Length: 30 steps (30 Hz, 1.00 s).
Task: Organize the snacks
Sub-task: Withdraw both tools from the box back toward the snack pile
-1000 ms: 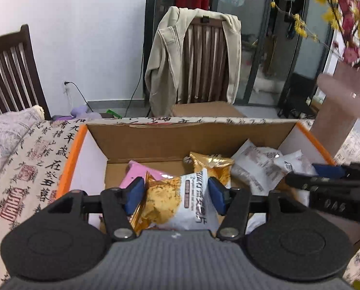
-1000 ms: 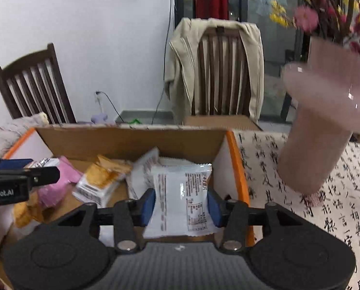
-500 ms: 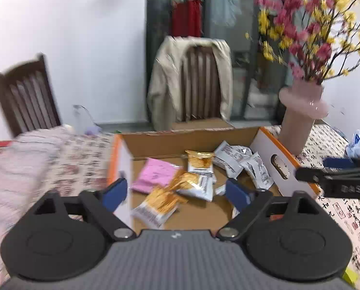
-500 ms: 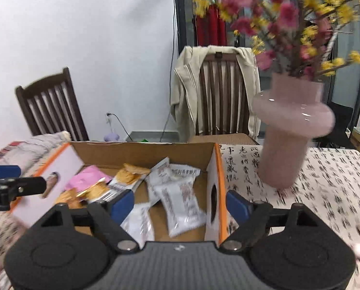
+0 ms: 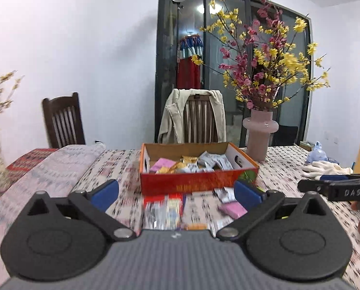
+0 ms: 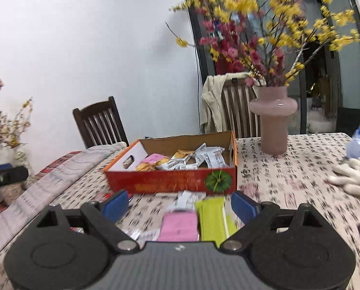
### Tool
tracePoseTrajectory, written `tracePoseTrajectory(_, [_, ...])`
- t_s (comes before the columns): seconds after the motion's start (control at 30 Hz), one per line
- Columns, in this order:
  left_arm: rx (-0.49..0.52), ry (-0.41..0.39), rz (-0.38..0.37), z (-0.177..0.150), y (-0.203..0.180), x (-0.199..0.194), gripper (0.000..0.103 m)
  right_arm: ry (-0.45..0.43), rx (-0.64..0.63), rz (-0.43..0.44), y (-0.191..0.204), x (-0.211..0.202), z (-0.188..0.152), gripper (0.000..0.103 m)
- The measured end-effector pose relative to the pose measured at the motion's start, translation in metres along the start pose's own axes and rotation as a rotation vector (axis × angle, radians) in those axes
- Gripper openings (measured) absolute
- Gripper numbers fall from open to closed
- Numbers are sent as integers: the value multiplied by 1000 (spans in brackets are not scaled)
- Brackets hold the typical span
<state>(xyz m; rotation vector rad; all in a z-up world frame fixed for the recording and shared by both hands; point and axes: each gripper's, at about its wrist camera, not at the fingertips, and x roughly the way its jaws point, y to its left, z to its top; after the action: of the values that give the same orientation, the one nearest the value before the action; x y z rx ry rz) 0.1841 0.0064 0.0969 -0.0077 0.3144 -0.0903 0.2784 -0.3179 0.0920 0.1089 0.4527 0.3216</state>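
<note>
Snacks (image 6: 180,226), loose lot on desk (image 6: 288,174), part sorted into carton (image 6: 170,181).

Carton: red-fronted, open top, mid-desk, its long side across the view; holds mixed packets in pink, gold and silver. Loose packets lie on the cloth just in front of the carton, near both grippers. Pink packet and green packet (image 6: 212,217) lie side by side, long axes pointing toward the carton. Left gripper (image 5: 177,192): jaws opening, wide, nothing between the pads. Right gripper (image 6: 178,205): jaws opening, wide, empty; the pink and green packets lie on the desk below the gap. Step judged: between deliveries, fetching. Next move calls for lowering onto one packet, jaws across its short width.
</note>
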Motion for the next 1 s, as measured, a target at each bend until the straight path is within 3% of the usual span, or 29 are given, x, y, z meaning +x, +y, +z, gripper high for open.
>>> tracePoseTrajectory(0.2, [-118,6,33,-51,6,-65,103,-65,-44,-21,18,-76,-51,97])
tracePoseTrajectory(0.33, [-141,32,75,-83,17,-94,103,-68,-87,-26,31,-110,-90,98])
tracePoseTrajectory(0.53, [-132,47,70,-96,26,-112,103,-68,-90,-40,41,-145,-119,98])
tracePoseTrajectory(0.67, [-137,47,57,-97,27,-111,103,-90,-99,-48,48,-156,-122,100])
tracePoseTrajectory(1.0, [-143,120,44,-108,27,-83,103,-66,-99,-35,49,-133,-125,100])
